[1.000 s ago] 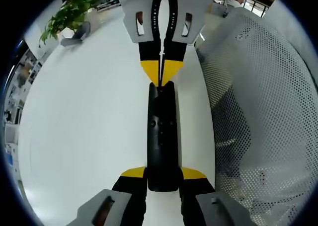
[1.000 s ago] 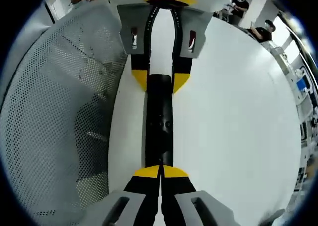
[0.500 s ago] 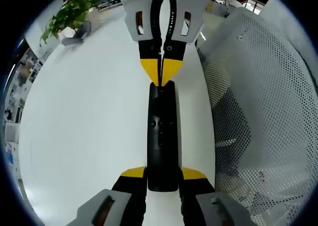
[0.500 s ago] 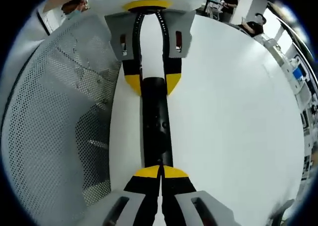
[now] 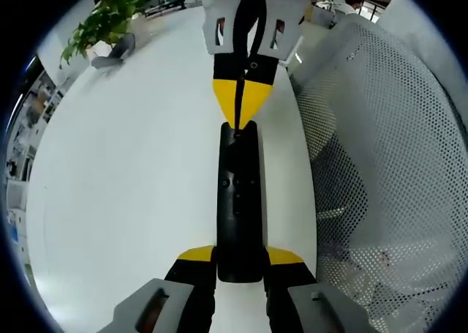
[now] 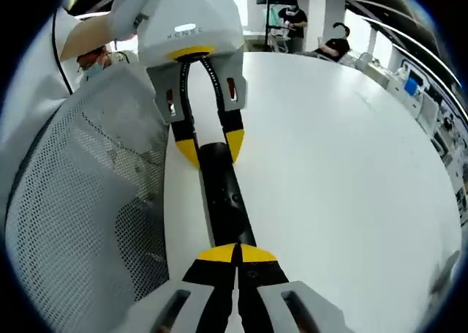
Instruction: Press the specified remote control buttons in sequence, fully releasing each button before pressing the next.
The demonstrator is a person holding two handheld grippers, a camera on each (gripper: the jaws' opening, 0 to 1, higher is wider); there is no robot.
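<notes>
on the far left of the left gripper view a potted plant (image 5: 102, 22) stands at the far edge of the white table (image 5: 124, 186), well apart from the work. in the middle the black remote (image 5: 239, 201) lies lengthwise on the table, and the left gripper (image 5: 240, 258) has its yellow-tipped jaws set around the remote's near end, one on each side, touching it and seemingly pinching it steady. at the remote's far end the right gripper (image 5: 240, 106) comes in with its jaws closed together into a single point, holding nothing, the tip just at or over the far end of the remote; whether it is pressing down or hovering just above cannot be told. to the right a white mesh chair back (image 5: 387, 165) stands beside the table. in the right gripper view the mesh chair back (image 6: 80, 201) is on the left, then the remote (image 6: 225, 201) running away from the closed right gripper (image 6: 237, 254) toward the left gripper (image 6: 208, 146) clamping the far end. judging from this, the sequence is under way, but which buttons are done cannot be read; the buttons near the remote's middle look untouched just now.
</notes>
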